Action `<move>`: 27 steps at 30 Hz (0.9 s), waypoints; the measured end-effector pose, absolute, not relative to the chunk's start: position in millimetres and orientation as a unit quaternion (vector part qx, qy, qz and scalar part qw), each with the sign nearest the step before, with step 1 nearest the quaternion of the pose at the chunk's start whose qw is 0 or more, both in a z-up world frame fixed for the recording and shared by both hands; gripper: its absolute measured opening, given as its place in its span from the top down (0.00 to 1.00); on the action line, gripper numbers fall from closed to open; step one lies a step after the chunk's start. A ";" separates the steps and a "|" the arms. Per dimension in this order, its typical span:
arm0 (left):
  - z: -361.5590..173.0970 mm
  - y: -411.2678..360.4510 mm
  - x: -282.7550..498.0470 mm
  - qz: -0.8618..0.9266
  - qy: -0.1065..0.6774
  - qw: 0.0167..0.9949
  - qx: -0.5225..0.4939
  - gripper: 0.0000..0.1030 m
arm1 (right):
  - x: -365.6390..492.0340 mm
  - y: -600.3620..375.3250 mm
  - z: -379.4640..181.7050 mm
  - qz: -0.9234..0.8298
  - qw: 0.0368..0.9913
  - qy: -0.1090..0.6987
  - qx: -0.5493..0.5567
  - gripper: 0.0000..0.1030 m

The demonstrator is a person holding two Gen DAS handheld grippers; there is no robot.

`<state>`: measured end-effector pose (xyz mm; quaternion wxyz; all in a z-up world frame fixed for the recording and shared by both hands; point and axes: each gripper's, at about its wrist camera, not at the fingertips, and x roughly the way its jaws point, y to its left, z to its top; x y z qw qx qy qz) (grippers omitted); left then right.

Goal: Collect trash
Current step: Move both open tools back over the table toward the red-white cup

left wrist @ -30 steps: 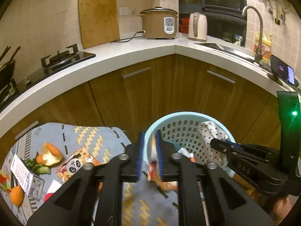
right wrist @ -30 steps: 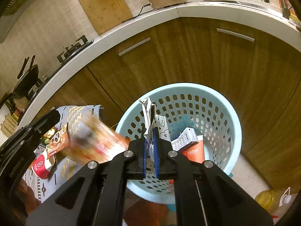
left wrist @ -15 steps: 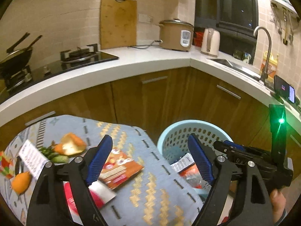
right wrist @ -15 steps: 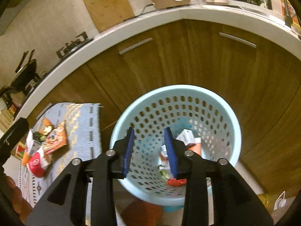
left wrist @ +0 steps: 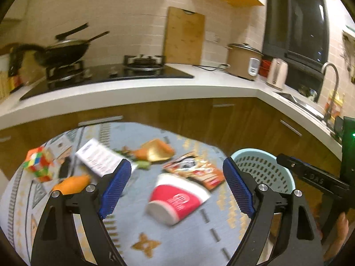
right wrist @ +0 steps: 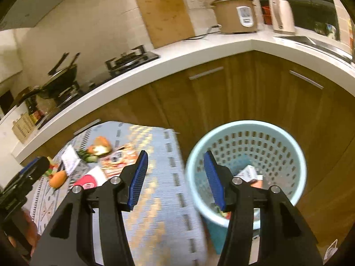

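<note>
**Trash still strewn on the mat, both grippers empty**

Trash lies scattered on the grey patterned mat [left wrist: 182, 239]: a red-and-white paper cup [left wrist: 177, 199] on its side sits between and just beyond the blue pads of the left gripper [left wrist: 175, 190], not touching them. Behind it lie an orange snack wrapper [left wrist: 197, 170], a piece of orange peel [left wrist: 155, 151], a white printed leaflet [left wrist: 99, 159], another orange scrap [left wrist: 71, 184] and a coloured puzzle cube [left wrist: 37, 164]. The left gripper's jaws are spread wide and opening, with nothing gripped.

The right gripper [right wrist: 175, 179] hangs released too, its jaws opening, one pad over the mat's edge and the other over the rim of the pale blue perforated basket [right wrist: 288, 137]. Cartons and wrappers lie at the bottom of the basket.

A second ago both grippers were clenched over the basket, the left on a snack packet, the right on a scrap of patterned paper. Both items are gone from the jaws, and the left gripper has swung away from the basket to face the mat.

The mat lies on the floor against wooden cabinets [right wrist: 221, 93] under a white counter [left wrist: 133, 90], which carries a gas hob with a wok [left wrist: 64, 51], a cutting board [left wrist: 184, 35], a rice cooker [left wrist: 243, 61] and a kettle [left wrist: 276, 73].
</note>
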<state>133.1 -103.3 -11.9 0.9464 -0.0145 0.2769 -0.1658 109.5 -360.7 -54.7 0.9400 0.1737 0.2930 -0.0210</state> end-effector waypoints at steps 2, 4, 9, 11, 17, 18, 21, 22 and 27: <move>-15.0 -86.9 131.6 -0.150 0.281 0.948 -0.020 0.20 | 109.6 -338.8 -55.5 -0.005 0.941 0.293 0.167 0.52; -17.9 -74.7 130.2 -0.136 0.282 0.950 -0.022 0.20 | 112.4 -315.3 -59.1 0.010 0.942 0.296 0.158 0.52; -26.4 -32.8 126.2 -0.092 0.288 0.953 -0.035 0.20 | 123.1 -251.7 -76.5 0.049 0.939 0.320 0.120 0.52; -29.3 -11.7 126.5 -0.073 0.288 0.954 -0.038 0.21 | 125.7 -231.4 -83.7 0.060 0.938 0.326 0.105 0.52; -49.0 42.7 146.6 -0.051 0.326 0.943 -0.034 0.21 | 127.3 -184.2 -95.7 0.057 0.943 0.326 0.036 0.52; -53.2 47.4 151.5 -0.054 0.335 0.940 -0.035 0.20 | 125.8 -181.6 -94.8 0.056 0.945 0.321 0.028 0.52; -68.2 58.1 170.7 -0.063 0.366 0.928 -0.020 0.21 | 124.7 -175.0 -96.7 0.049 0.947 0.316 0.009 0.52; -72.0 59.4 175.9 -0.062 0.370 0.927 -0.015 0.21 | 125.1 -173.1 -97.5 0.050 0.947 0.318 0.004 0.52; -88.2 59.2 200.9 -0.056 0.387 0.920 0.011 0.21 | 125.3 -171.1 -99.1 0.048 0.947 0.318 -0.004 0.52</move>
